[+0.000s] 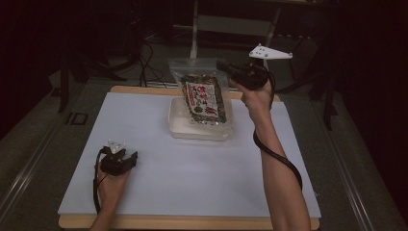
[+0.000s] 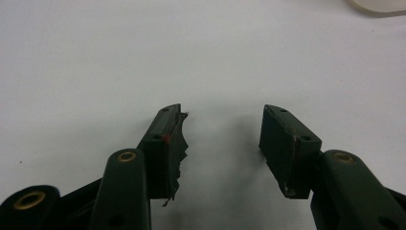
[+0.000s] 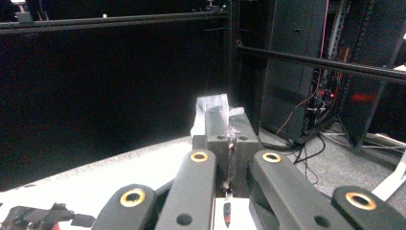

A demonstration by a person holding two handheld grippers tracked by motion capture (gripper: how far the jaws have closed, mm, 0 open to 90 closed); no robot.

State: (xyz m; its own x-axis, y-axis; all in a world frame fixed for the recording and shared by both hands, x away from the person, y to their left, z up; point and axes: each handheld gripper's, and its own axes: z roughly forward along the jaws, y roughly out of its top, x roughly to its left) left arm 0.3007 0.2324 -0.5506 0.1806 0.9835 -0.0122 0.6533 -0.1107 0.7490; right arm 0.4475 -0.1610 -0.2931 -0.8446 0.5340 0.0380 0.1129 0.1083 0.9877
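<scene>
A person's right tongs (image 1: 230, 68) are clenching the clear top corner of a printed snack bag (image 1: 203, 96) and holding it over a white tray (image 1: 179, 126) at the table's (image 1: 144, 183) twelve o'clock edge. In the right gripper view the jaws are pressing together on a sliver of crinkled film. The bag is hanging from its upper right corner, at the two o'clock side, while its lower end appears to be resting on or just above the tray; which of the two cannot be told. The left tongs (image 1: 126, 159) are lying released and empty on the white sheet at eight o'clock, well apart from the tray. Judging by this, the pickup is done; setting the bag down and letting go are what is left.
</scene>
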